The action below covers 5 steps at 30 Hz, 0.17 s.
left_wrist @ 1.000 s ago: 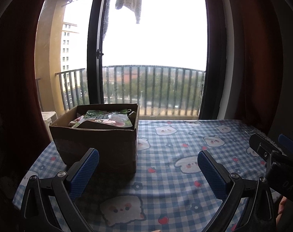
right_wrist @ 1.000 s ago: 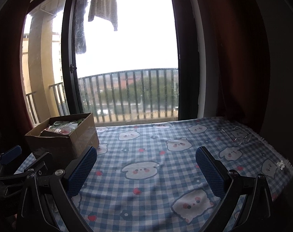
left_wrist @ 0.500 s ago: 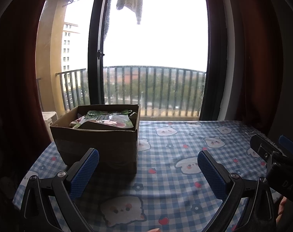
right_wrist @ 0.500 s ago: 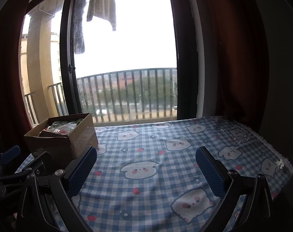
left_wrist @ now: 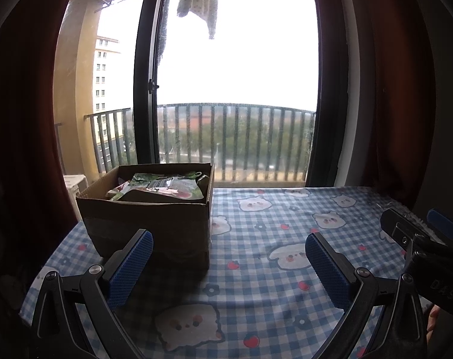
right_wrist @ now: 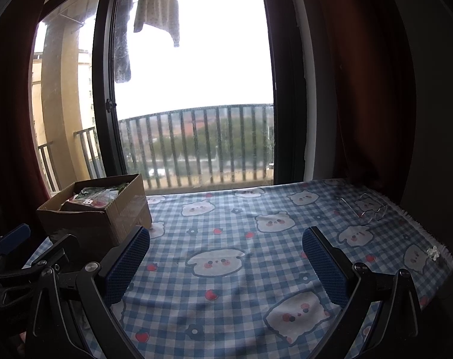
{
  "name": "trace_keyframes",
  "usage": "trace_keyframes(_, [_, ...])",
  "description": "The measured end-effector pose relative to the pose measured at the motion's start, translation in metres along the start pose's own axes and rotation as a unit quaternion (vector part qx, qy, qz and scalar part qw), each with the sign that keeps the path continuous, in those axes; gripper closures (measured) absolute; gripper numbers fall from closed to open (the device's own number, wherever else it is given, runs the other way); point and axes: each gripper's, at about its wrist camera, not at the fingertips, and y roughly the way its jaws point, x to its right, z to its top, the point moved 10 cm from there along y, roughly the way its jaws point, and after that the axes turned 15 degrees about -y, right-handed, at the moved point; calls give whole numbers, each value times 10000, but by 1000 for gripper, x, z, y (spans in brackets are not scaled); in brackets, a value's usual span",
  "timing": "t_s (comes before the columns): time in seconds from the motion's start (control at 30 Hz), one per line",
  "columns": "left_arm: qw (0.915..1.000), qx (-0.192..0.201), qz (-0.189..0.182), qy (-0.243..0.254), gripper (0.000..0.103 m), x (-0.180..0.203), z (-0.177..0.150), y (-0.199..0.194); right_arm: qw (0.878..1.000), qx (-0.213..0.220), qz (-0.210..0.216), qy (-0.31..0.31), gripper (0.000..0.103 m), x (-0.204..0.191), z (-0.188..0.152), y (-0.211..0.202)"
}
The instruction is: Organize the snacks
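I am holding both the left gripper [left_wrist: 228,264] and right gripper [right_wrist: 226,258] spread and empty, judging the snack box [left_wrist: 154,209] ahead-left needs a level, centred approach.

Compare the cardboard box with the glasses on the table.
The box is opaque brown cardboard; the glasses are thin clear wire. The box stands tall at the table's left end and holds snack packets; the glasses lie flat at the right end, holding nothing. Both rest on the checked cloth.

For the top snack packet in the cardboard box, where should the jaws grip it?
Take the snack packet by its raised upper edge, coming from above: it lies flat and tilted inside the open-topped cardboard box, whose walls block side approaches.
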Motion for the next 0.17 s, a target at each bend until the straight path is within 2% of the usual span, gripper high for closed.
trace_keyframes(0.17, [10000,9,-3,-2,0,0,0,0,10000,-1,0,-6,0,0,0,0])
